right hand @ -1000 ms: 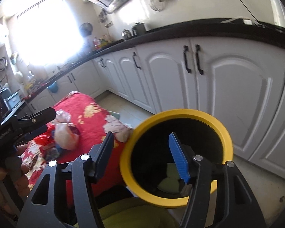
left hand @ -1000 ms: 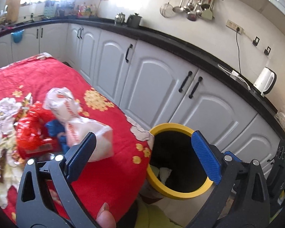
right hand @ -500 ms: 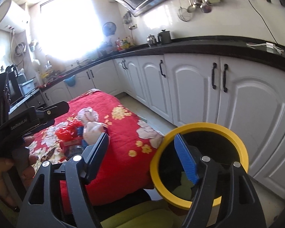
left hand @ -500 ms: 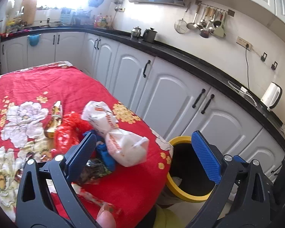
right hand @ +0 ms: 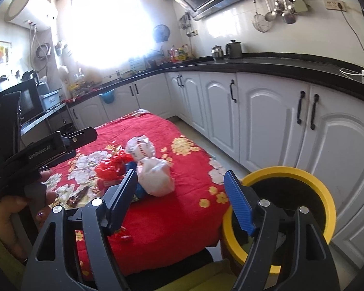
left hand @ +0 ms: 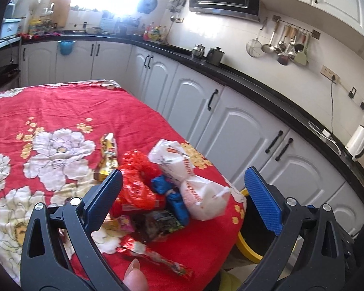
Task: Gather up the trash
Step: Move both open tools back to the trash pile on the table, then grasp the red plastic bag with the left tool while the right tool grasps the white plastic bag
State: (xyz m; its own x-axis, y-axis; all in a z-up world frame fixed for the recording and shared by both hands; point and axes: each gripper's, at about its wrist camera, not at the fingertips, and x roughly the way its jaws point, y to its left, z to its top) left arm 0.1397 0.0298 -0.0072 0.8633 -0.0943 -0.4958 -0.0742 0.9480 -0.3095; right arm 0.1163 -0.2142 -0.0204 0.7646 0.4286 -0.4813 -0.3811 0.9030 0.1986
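Note:
A pile of trash lies on the red flowered tablecloth [left hand: 60, 106]: a white plastic bag [left hand: 194, 181], a crumpled red bag [left hand: 136, 184], blue wrappers [left hand: 169, 194], a dark wrapper [left hand: 157, 223], a gold wrapper [left hand: 108, 155] and a long red wrapper [left hand: 155, 257]. My left gripper [left hand: 182, 194] is open and empty, just above and before the pile. My right gripper [right hand: 179, 198] is open and empty, between the white bag [right hand: 153, 169] and the yellow-rimmed black bin [right hand: 325, 194]. The bin [left hand: 248, 247] stands on the floor off the table's right edge.
White cabinets [right hand: 267, 126] with a black counter run along the right and far walls. A kettle [left hand: 358, 145] and hanging utensils [left hand: 286, 46] are on the right. The person's left hand holds the left gripper's body [right hand: 36, 155] at the table's left.
Both grippers swung left and back from the bin toward the table. The trash pile now sits between the left gripper's fingers in view. Both stayed open.

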